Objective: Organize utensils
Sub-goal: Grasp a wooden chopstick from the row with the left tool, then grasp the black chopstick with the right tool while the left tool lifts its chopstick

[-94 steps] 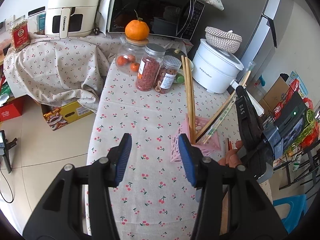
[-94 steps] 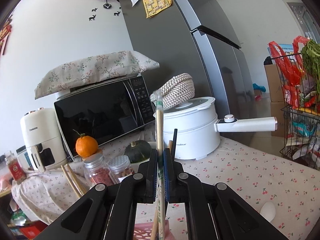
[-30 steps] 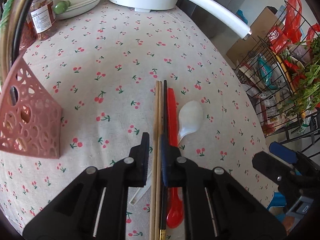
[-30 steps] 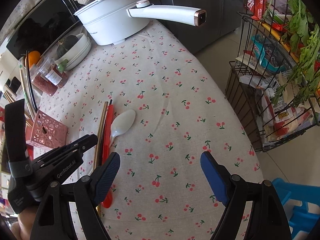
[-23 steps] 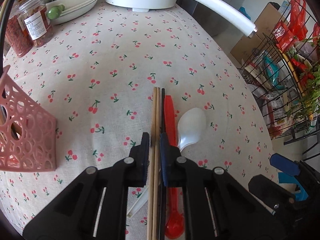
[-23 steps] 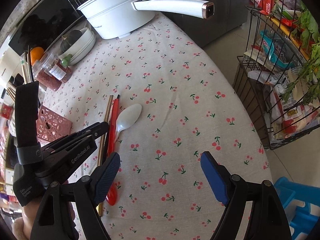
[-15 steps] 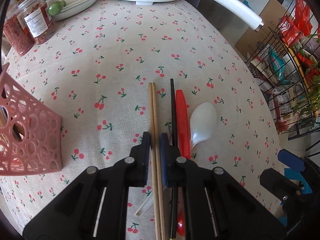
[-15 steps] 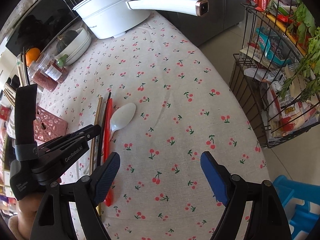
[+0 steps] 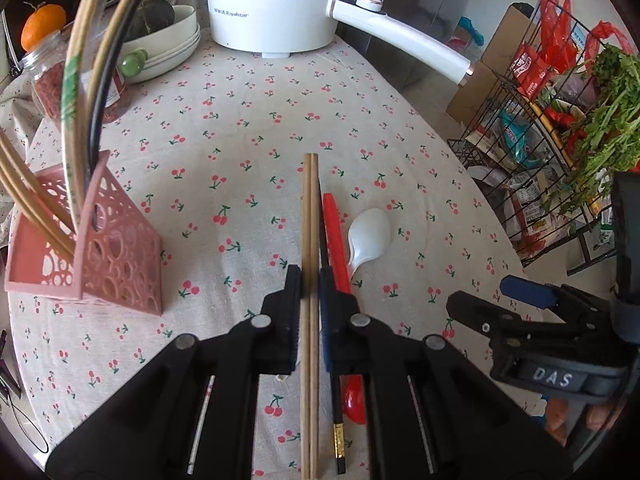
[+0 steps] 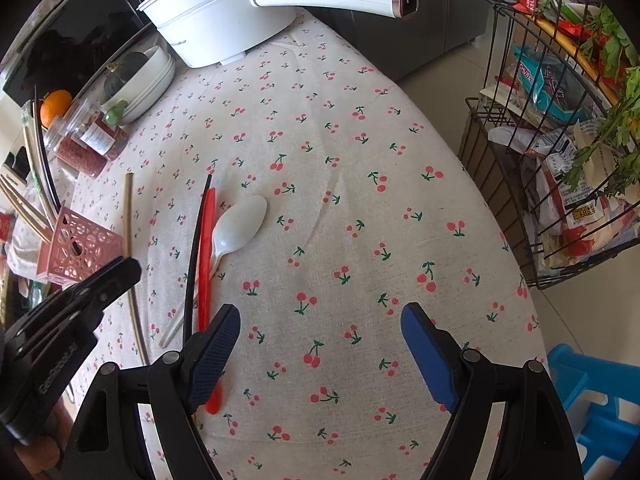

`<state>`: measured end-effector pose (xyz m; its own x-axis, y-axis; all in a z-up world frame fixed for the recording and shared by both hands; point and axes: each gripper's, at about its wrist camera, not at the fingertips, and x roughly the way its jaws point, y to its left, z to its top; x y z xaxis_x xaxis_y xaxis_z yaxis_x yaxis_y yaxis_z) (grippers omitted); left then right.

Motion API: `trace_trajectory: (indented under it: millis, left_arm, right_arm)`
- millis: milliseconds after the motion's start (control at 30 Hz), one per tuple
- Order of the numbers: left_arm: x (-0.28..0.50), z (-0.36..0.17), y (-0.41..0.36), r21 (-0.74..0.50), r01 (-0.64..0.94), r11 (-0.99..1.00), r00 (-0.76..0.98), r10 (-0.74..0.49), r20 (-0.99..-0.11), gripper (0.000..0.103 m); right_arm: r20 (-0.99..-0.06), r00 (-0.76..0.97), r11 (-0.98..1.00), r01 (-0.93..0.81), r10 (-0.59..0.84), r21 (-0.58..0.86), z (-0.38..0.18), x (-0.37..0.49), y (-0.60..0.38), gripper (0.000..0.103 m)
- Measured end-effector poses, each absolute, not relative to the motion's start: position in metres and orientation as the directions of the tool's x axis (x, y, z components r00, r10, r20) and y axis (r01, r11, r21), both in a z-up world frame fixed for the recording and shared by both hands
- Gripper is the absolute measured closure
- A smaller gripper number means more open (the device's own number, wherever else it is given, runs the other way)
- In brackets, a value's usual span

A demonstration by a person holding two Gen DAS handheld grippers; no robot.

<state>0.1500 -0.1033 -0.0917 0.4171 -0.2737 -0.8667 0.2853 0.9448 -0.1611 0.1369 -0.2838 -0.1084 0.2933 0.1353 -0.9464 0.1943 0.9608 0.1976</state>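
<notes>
My left gripper (image 9: 310, 280) is shut on a pair of wooden chopsticks (image 9: 310, 216) and holds them lifted above the cherry-print tablecloth; they also show in the right wrist view (image 10: 129, 232). A black chopstick (image 10: 195, 248), a red spoon (image 10: 206, 264) and a white spoon (image 10: 238, 226) lie on the cloth beside them. A pink perforated utensil holder (image 9: 92, 256) with several chopsticks in it stands to the left. My right gripper (image 10: 320, 356) is open and empty above the cloth, right of the utensils.
A white electric pot (image 9: 276, 4) with a long handle stands at the back. Bowls with a squash (image 9: 160, 36) and jars (image 9: 52, 80) stand at back left. A wire rack of groceries (image 10: 560, 120) and a blue stool (image 10: 592, 408) are off the table's right edge.
The left gripper has lifted the wooden chopsticks off the cloth and away from the black chopstick and spoons. The right gripper stays open and has barely moved.
</notes>
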Motion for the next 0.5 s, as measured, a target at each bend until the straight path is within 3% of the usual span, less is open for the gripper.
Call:
trace_trajectory:
  millis: [500]
  left_arm:
    - [0.106,-0.047,-0.026,-0.169,0.284,0.944,0.512,-0.298,-0.806,0.093]
  right_arm:
    - [-0.939,0.276,0.962,0.122,0.205,0.245,-0.116,0.162,-0.236,0.023]
